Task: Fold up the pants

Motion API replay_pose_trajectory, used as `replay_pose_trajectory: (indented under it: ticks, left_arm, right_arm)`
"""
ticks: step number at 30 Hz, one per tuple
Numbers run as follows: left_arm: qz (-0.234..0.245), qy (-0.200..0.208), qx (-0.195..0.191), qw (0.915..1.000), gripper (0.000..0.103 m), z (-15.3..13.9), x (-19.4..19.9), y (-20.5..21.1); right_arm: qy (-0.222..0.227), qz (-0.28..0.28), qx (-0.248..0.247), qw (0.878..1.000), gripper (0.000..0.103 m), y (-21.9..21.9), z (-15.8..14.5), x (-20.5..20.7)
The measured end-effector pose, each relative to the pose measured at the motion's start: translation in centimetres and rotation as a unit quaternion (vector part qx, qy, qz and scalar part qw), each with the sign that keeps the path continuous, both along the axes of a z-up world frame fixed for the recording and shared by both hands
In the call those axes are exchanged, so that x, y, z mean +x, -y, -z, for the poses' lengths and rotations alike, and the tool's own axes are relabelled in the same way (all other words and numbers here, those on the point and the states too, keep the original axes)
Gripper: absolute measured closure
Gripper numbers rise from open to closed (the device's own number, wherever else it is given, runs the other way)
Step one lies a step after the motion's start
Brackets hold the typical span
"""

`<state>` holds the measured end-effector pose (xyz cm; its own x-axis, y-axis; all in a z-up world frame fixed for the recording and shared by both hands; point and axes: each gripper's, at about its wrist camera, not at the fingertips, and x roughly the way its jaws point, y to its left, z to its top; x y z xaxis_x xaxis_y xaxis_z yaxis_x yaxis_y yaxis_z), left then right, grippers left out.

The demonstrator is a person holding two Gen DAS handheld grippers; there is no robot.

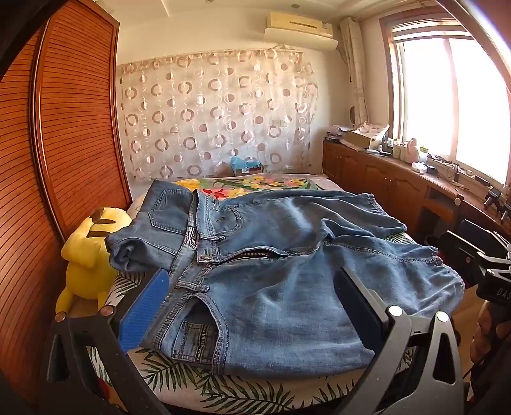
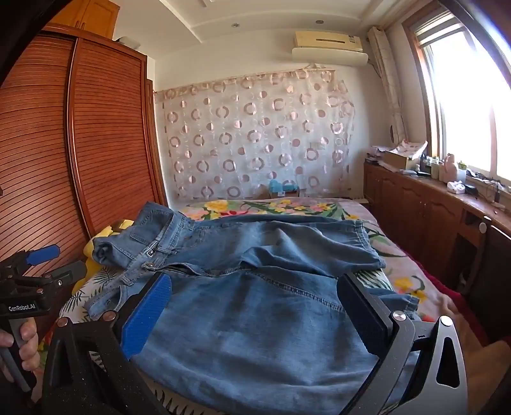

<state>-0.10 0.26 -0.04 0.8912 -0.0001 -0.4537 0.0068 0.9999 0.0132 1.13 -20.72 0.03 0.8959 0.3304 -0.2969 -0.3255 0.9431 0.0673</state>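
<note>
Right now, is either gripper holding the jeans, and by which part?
Nothing is held. The left gripper and the right gripper both stand wide open over the jeans, which lie loose on the bed.

a home bedroom: a bed (image 1: pixel 287 183) with floral sheet at centre, louvred wooden wardrobe (image 1: pixel 73 127) at left, air conditioner (image 1: pixel 300 24) up top, cluttered windowsill cabinets (image 1: pixel 383 175) at right.
</note>
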Motion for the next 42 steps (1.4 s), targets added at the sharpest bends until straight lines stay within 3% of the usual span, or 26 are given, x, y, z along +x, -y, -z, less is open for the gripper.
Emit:
replay_pose_trajectory:
  ticks: [42]
  left_arm:
    - [0.0,0.001,0.002,1.0,0.0,-0.09,0.03,0.08]
  right_arm:
    - [0.001,0.0,0.0,1.0,0.0,-0.08,0.16,0.03]
